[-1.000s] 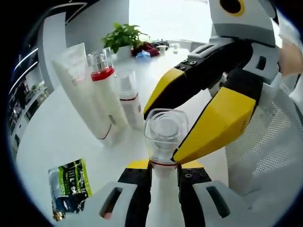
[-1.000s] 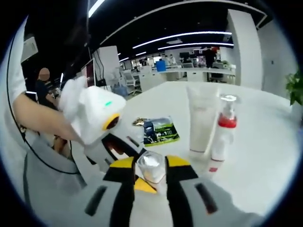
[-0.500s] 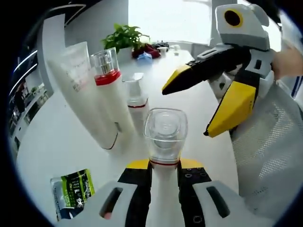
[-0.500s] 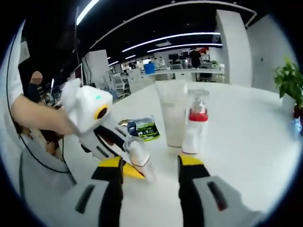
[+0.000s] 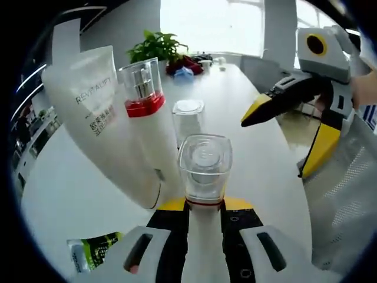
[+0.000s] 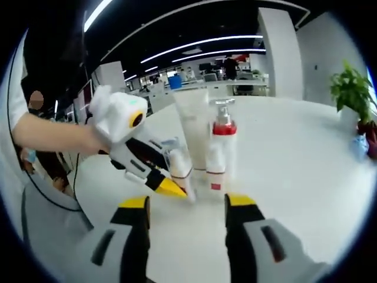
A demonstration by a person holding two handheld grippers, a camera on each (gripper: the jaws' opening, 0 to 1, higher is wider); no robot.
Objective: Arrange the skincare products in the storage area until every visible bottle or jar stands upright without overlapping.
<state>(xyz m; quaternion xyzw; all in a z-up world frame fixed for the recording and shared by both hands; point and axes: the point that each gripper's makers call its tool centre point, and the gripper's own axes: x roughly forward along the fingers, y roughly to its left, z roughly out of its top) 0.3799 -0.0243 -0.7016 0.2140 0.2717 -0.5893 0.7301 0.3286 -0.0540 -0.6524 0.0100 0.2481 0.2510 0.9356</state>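
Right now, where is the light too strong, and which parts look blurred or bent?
Left gripper view: window glare washes out the far table; white tube bulges from fisheye. Right gripper view: dim ceiling, bright strip lights; near claw soft.

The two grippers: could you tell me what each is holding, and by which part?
The left gripper holds a clear-capped bottle by its white body, just under the cap. The right gripper is open and holds nothing.

left gripper point(image 5: 203, 206): white body, black jaws, yellow tips | right gripper point(image 6: 187, 203): same colours
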